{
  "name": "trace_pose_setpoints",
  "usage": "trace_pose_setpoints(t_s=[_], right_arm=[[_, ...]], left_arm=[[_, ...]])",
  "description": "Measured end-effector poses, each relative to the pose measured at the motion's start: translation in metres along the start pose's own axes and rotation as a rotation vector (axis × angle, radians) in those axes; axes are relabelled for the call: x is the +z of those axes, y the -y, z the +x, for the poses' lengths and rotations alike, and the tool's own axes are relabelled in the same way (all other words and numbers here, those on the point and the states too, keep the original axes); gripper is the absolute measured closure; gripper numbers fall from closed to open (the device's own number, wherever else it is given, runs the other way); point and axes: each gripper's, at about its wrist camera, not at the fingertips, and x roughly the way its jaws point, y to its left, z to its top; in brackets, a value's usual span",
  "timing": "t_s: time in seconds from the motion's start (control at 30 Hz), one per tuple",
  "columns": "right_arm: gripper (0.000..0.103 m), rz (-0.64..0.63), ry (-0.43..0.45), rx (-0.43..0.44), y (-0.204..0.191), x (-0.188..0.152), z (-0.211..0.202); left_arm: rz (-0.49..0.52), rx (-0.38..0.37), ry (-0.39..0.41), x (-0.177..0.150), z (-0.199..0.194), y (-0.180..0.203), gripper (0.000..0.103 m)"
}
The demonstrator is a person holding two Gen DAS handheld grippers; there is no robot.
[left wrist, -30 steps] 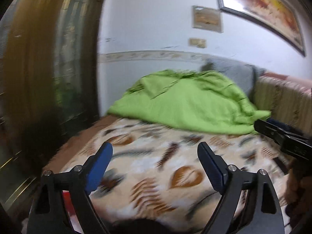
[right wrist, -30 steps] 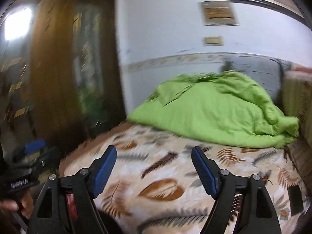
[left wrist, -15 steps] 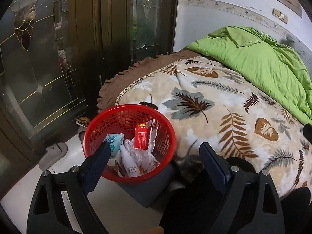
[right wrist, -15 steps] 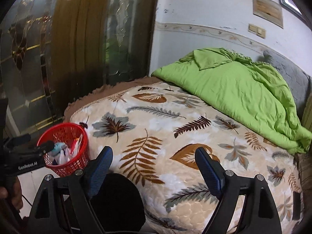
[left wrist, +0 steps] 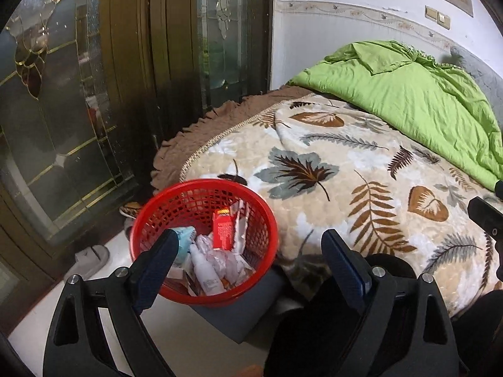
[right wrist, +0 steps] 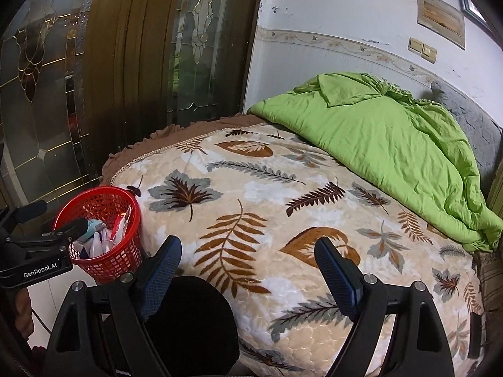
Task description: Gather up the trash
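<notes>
Both grippers empty beside the bed, trash already in the basket.

Left gripper and right gripper hang with jaws apart; the red plastic mesh basket perches on a grey stool, so a careless nudge could tip it.

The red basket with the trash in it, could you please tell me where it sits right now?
The red basket sits at the lower left in both views, on a grey stool against the near corner of the bed.

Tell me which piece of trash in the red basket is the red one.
The red carton, standing upright toward the basket's far side; the white bottle and crumpled wrappers around it are pale.
</notes>
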Motion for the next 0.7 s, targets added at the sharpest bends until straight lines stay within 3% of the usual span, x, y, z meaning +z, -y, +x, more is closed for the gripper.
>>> trace_pose_setpoints(t_s=[0.43, 0.7], right_arm=[[0.014, -0.003, 0.002, 0.0, -0.0013, -0.0008, -0.0003], [0.014, -0.005, 0.004, 0.004, -0.0022, -0.0006, -0.0017]], left_arm=[[0.041, 0.022, 0.05, 0.0023, -0.0083, 0.0071, 0.012], [0.042, 0.013, 0.036, 0.0015, -0.0065, 0.007, 0.01]])
